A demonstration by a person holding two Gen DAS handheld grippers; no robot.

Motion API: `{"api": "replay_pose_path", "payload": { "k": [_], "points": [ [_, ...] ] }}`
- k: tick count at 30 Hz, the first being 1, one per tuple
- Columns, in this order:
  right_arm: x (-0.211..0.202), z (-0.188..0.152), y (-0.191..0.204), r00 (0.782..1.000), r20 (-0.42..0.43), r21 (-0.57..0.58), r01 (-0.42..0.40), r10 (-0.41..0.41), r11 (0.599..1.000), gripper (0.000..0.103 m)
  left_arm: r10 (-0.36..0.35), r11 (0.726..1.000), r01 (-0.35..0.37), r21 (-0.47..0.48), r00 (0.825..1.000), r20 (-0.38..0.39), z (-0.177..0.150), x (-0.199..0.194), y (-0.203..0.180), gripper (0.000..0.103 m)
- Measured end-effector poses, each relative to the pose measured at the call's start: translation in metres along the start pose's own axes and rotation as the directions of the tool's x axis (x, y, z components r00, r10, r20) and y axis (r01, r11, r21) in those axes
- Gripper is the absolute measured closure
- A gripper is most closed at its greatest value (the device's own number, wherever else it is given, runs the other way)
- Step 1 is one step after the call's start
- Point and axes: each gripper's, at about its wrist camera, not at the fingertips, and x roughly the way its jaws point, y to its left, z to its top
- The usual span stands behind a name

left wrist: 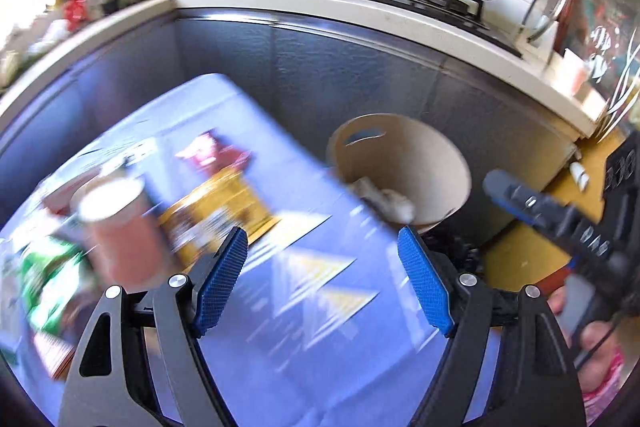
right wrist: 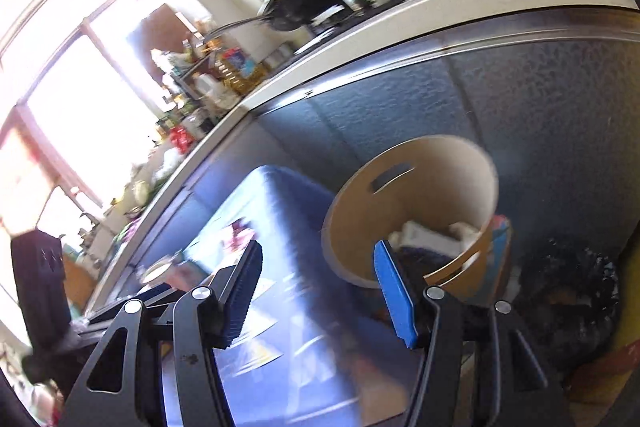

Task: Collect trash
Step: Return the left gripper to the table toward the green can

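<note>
Here, a low worktop [left wrist: 248, 367] covered in blue cloth carries the remaining trash, and a round wooden bin [left wrist: 400, 155] stands on the floor just beside its far corner, against the dark cabinet front [left wrist: 360, 67] below the kitchen counter. The bin is placed close to the worktop's edge, presumably so that each item needs only a short carry. It already holds crumpled white paper [left wrist: 384, 197], so collection appears partly done.

On the cloth, toward the left of the left wrist view, lie a pinkish paper cup [left wrist: 120, 223] standing upright, a yellow packet [left wrist: 224, 211], a red packet [left wrist: 216, 151] farther back, and a green wrapper [left wrist: 48, 279] near the edge. Motion blur obscures their printing and exact outlines.

The left tongs [left wrist: 322, 277] are spread wide, their blue pads well apart, holding and touching nothing; they hover above bare cloth between the yellow packet and the bin. The right tongs [right wrist: 316, 295] are likewise parted and empty, tilted, and pointed toward the bin [right wrist: 412, 211] with its slot handle visible; their dark body also appears at the right edge of the left wrist view.

Both tools being empty suggests a new pickup is next. The cup and yellow packet lie nearest the left tongs; the thin, flat wrappers will likely be harder to pinch off the cloth than the rigid cup.
</note>
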Motion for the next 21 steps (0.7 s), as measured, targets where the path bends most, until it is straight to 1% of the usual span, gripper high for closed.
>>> {"api": "replay_pose_path", "payload": {
  "k": [5, 7, 9, 13, 17, 21],
  "points": [
    [0.000, -0.024, 0.040, 0.997, -0.047, -0.042, -0.057, 0.055, 0.998, 0.044, 0.089, 0.993, -0.087, -0.076, 0.996, 0.016, -0.036, -0.036, 0.038, 0.026],
    [0.004, -0.033, 0.056, 0.995, -0.077, -0.060, -0.074, 0.070, 0.995, 0.044, 0.121, 0.988, -0.117, -0.103, 0.992, 0.027, -0.048, -0.049, 0.054, 0.026],
    [0.007, -0.040, 0.070, 0.992, -0.099, -0.082, -0.085, 0.076, 0.993, 0.044, 0.167, 0.979, -0.163, -0.124, 0.985, 0.031, -0.061, -0.062, 0.070, 0.026],
    [0.016, -0.058, 0.101, 0.984, -0.152, -0.128, -0.114, 0.094, 0.985, 0.044, 0.207, 0.962, -0.199, -0.186, 0.978, 0.026, -0.084, -0.081, 0.102, 0.026],
    [0.026, -0.073, 0.126, 0.975, -0.195, -0.160, -0.141, 0.109, 0.977, 0.044, 0.269, 0.939, -0.257, -0.228, 0.963, 0.024, -0.102, -0.096, 0.130, 0.026],
    [0.032, -0.087, 0.149, 0.965, -0.231, -0.195, -0.167, 0.120, 0.966, 0.044, 0.341, 0.908, -0.323, -0.266, 0.940, 0.023, -0.116, -0.108, 0.154, 0.026]
  ]
}}
